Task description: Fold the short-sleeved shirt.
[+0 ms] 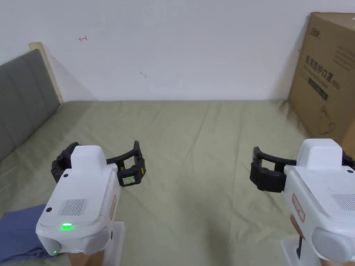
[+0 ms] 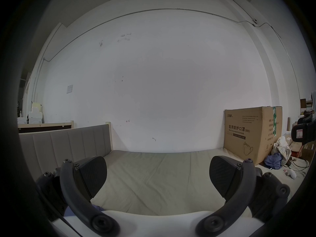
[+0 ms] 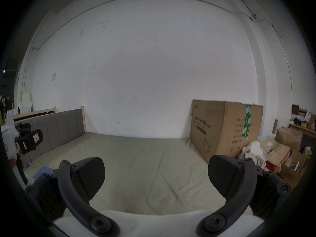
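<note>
A: Why are both grippers hanging in the air over the bed sheet (image 1: 194, 145) with nothing in them?

B: My guess is the fold hasn't begun. The left gripper (image 1: 98, 162) and the right gripper (image 1: 305, 166) are held level above the bed, well apart from each other, each with its jaws spread wide and empty. In the left gripper view and the right gripper view there is only bare sheet between the pads.

A: So where's the shirt?

B: There's a bluish-purple cloth (image 1: 19, 232) lying at the near left edge of the bed, below and beside the left gripper. That's likely the shirt, though so little of it is visible that I can't make out sleeves or a collar. It looks bunched, not spread flat.

A: Count things for me.

B: Two grippers, one blue cloth on the bed, one big cardboard box (image 1: 327, 76) standing at the far right against the wall (image 1: 180, 45), one grey padded headboard (image 1: 24, 93) on the left. Past the box, the left gripper view shows a heap of clothes (image 2: 280, 153); I can't count those.

A: Next move?

B: Probably reaching down left for the cloth and pulling it to the open middle.
</note>
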Available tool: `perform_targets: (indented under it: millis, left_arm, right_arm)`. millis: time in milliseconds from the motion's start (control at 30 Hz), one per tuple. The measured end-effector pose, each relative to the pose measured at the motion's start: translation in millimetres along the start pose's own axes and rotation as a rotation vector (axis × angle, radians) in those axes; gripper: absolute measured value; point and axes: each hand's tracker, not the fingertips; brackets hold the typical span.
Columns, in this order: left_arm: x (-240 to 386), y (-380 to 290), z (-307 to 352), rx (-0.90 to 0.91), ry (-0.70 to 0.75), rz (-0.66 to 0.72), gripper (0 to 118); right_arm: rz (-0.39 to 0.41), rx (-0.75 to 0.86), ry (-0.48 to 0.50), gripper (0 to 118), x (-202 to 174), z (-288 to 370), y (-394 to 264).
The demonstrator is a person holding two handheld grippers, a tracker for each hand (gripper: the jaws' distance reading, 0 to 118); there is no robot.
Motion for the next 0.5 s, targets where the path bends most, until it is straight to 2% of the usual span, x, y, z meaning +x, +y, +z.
perform_targets:
  millis: [67, 167, 267, 367, 500]
  left_arm:
    - [-1, 1, 0, 0.001, -0.003, 0.009, 118]
    - [-2, 2, 1, 0.002, -0.012, 0.025, 118]
    - [-3, 3, 1, 0.006, -0.016, 0.034, 118]
    - [-3, 3, 2, 0.008, -0.018, 0.029, 118]
    - [-3, 3, 2, 0.01, -0.017, 0.027, 118]
  right_arm:
    - [-0.063, -0.063, -0.067, 118, -2, -2, 3]
    - [-0.208, -0.219, -0.042, 118, 2, -9, 10]
    - [-0.297, -0.41, -0.119, 117, 2, -13, 21]
    - [-0.303, -0.482, -0.07, 117, 4, -15, 28]
    - [-0.319, -0.419, -0.055, 117, 1, -8, 31]
